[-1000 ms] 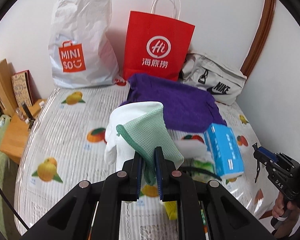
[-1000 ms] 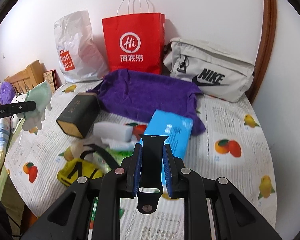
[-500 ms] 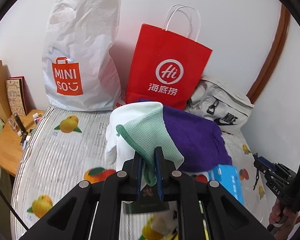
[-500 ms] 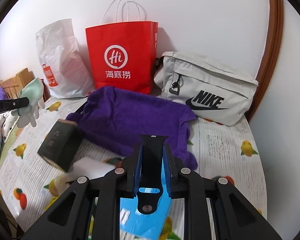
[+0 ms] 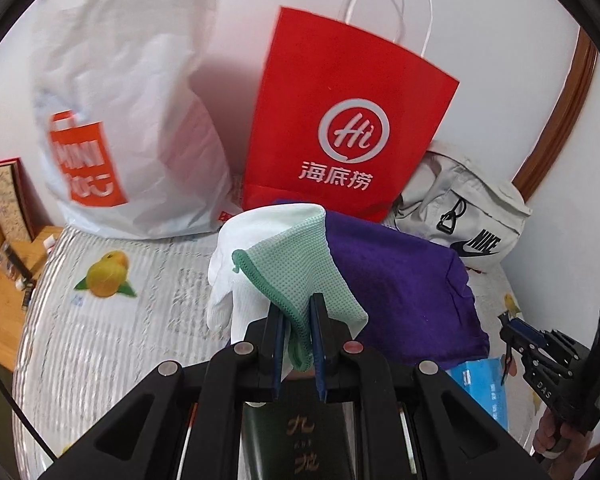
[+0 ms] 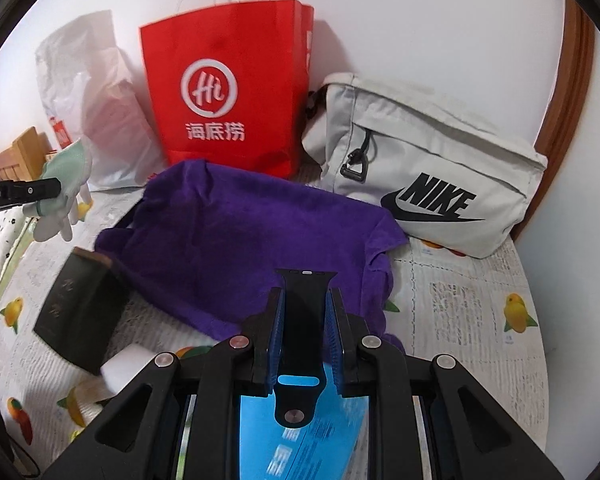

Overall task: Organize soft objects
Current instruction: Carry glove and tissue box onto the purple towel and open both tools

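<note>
- Pinching a green-white glove (image 5: 284, 276), the left gripper (image 5: 296, 344) held it above the table (image 5: 112, 320), hiding part of the purple towel (image 5: 412, 292).
- The right gripper (image 6: 304, 320) was clamped on a black watch strap (image 6: 302, 320), covering the blue box (image 6: 308, 440).
- The MINISO bag (image 5: 112, 120) was blurred.

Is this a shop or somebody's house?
Probably somebody's house: shopping bags, like the red paper bag, and a Nike bag lean on the wall, on a table with a fruit-print cover.
</note>
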